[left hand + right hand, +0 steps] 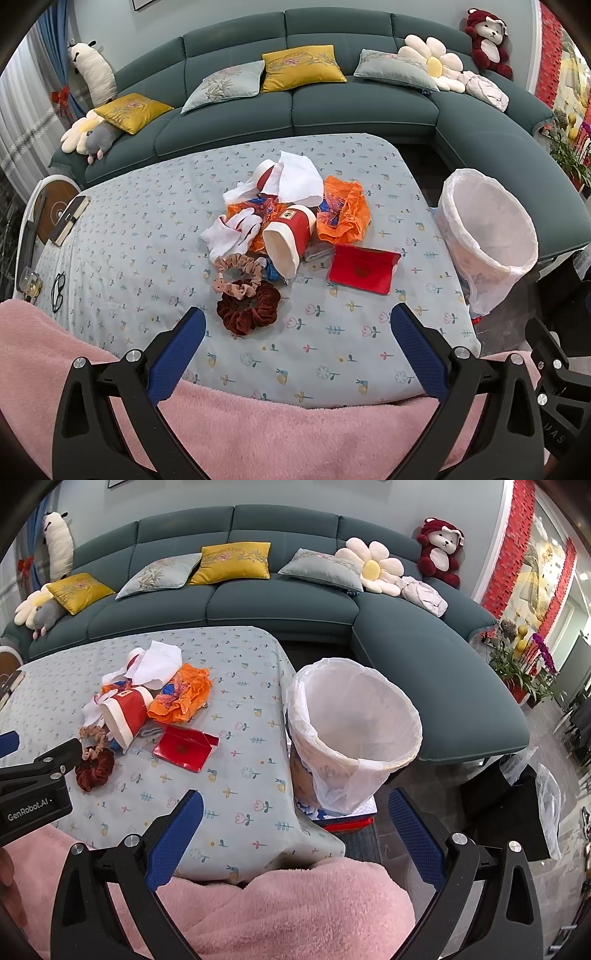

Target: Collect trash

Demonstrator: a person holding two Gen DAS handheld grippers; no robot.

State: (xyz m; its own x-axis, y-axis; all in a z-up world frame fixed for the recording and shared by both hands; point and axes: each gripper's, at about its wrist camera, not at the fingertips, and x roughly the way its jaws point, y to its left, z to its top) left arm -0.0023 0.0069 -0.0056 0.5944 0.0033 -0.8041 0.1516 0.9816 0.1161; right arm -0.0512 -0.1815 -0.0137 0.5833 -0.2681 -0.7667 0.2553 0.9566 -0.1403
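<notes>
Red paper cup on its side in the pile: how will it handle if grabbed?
The red paper cup with white rim probably weighs little and looks empty. Lying sideways, it may roll if nudged. Thin walls likely crush under tight jaws.

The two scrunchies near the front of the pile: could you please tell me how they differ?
The dark red scrunchie looks like plush velvet and lies nearest the grippers; the beige scrunchie is of a thinner, smoother fabric and lies behind it, touching the red cup. The dark red one forms a thick, compact ring; the beige one is slimmer and its loop looks wider. Both are ruffled fabric rings lying flat on the tablecloth.
</notes>
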